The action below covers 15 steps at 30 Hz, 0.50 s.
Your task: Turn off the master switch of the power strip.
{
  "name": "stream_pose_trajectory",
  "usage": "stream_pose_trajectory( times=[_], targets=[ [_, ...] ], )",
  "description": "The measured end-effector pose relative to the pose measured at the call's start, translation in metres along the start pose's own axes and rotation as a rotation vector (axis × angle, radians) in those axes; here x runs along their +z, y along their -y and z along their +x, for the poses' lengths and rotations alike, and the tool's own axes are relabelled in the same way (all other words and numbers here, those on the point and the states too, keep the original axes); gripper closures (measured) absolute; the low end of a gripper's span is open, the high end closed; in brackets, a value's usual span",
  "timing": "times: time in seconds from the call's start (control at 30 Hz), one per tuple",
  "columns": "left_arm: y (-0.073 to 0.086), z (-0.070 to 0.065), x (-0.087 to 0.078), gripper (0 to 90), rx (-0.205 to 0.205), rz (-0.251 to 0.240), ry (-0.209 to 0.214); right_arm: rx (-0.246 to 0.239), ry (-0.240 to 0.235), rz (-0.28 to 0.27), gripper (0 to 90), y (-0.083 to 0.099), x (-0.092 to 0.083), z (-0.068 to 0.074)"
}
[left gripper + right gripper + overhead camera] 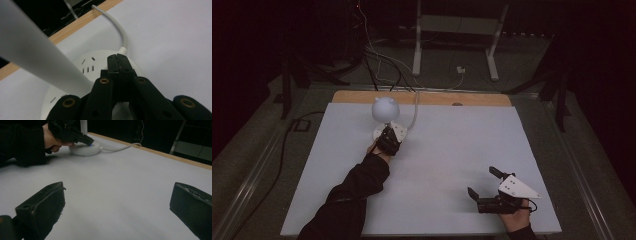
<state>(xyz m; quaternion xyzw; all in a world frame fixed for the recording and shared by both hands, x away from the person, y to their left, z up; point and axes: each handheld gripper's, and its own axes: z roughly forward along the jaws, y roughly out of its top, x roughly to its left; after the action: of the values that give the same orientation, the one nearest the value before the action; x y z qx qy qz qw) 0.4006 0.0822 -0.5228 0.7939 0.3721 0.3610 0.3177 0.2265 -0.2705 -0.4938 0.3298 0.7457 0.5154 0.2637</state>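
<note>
Lamp base [82,65] under closed left tongs [117,58] (tips touching); right tongs [117,202] wide, well apart.

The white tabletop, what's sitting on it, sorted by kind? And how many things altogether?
Lamp, white, with round base, stem and globe-shaped head: 1
Lamp power cord, white: 1
Hand-held grippers: 2. The left gripper has its fingers shut, tips on the lamp base; the right gripper has its fingers open.
Total: 4

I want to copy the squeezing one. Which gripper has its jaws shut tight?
The left gripper, the one at the round white lamp base. Its jaws are pressed together there, while the right gripper stands wide open over the table.
</note>
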Motion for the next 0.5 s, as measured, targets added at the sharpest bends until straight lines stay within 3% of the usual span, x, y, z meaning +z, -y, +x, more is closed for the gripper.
stream_pose_trajectory(
  times=[0.2,0.37,0.5],
  targets=[
    [-0.0006,-0.0013,0.0001,90.0,0.023,0.004,-0.006,0.000,0.000,0.003,0.2,0.0001,0.0004,0.0001],
    [-0.0013,0.0023,-0.0003,90.0,0.012,0.012,0.024,-0.003,-0.001,0.004,0.2,0.0000,0.0008,0.0009],
    [-0.0016,0.0019,0.0000,90.0,0.045,0.012,0.021,-0.004,0.001,0.004,0.2,0.0000,0.0006,0.0012]
  ],
)
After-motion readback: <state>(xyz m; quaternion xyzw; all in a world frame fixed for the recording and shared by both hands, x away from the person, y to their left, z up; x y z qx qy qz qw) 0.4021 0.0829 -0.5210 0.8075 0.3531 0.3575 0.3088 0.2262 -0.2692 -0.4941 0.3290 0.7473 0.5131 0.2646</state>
